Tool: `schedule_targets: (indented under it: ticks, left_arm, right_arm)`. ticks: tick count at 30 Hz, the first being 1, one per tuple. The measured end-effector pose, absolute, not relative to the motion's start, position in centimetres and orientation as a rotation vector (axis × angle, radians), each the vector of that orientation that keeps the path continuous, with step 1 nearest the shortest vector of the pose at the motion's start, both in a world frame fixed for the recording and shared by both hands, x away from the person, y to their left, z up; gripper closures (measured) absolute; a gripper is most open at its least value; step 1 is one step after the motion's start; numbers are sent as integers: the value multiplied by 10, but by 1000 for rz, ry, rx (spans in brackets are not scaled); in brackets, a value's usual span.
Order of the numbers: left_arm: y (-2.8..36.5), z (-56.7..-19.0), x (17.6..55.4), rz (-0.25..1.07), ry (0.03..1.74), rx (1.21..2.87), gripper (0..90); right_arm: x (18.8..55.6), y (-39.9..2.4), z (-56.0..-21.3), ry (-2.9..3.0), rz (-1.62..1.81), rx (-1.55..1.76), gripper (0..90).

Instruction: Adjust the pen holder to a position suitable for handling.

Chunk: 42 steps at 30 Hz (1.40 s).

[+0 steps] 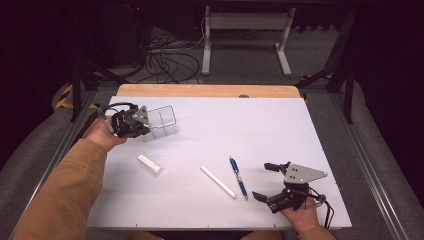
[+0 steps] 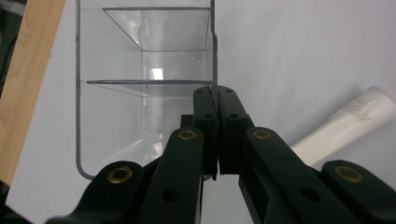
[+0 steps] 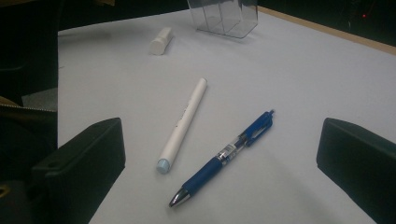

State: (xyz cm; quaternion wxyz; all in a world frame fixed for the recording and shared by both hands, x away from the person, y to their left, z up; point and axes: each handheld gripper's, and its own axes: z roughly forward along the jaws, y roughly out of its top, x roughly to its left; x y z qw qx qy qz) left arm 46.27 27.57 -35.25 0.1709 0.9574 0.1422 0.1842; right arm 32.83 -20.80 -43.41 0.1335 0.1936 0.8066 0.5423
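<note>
Over at the left of the desk (image 1: 280,130), the left gripper (image 1: 146,123) has its jaws pinched on one thin side wall of a clear plastic organizer box (image 1: 162,121). In the left gripper view the two pads meet on either side of that wall's edge, the wall (image 2: 214,70) running straight up from between them, with the box's inner dividers (image 2: 144,82) lying off to the left of the jaws. The box sits toward the far left part of the white surface, just beyond the person's left hand (image 1: 100,132).

A little nearer the person, and right of that hand, lies a short white tube-like piece (image 1: 150,164); it also peeks in at the right edge of the left gripper view (image 2: 345,126). Next along comes a white marker pen (image 1: 218,181), lying slantwise, and just beside it a blue click pen (image 1: 238,177), the two close but apart.

Farthest right, the right gripper (image 1: 266,181) rests low near the front edge, its jaws spread wide with nothing between them. In the right gripper view the white marker pen (image 3: 183,126) and the blue click pen (image 3: 223,156) lie on the desk ahead of the open jaws, the clear box (image 3: 224,16) well beyond them
</note>
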Motion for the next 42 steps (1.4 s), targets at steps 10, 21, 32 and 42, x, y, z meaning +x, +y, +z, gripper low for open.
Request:
schedule_targets:
  ticks: [10,21,32,42]
  left_arm:
    - [246,-331,450,441,239,2637,886]
    - [200,-334,448,345,64,2669,885]
    - [161,-346,451,257,-37,2719,885]
    - [147,-352,456,190,-24,2732,884]
  right_arm:
    - [328,-207,-434,2340,1577,556,17]
    - [327,-209,-433,2337,1583,551,17]
    - [327,-209,-434,2346,1588,549,16]
    - [326,-209,-434,2345,1591,544,16]
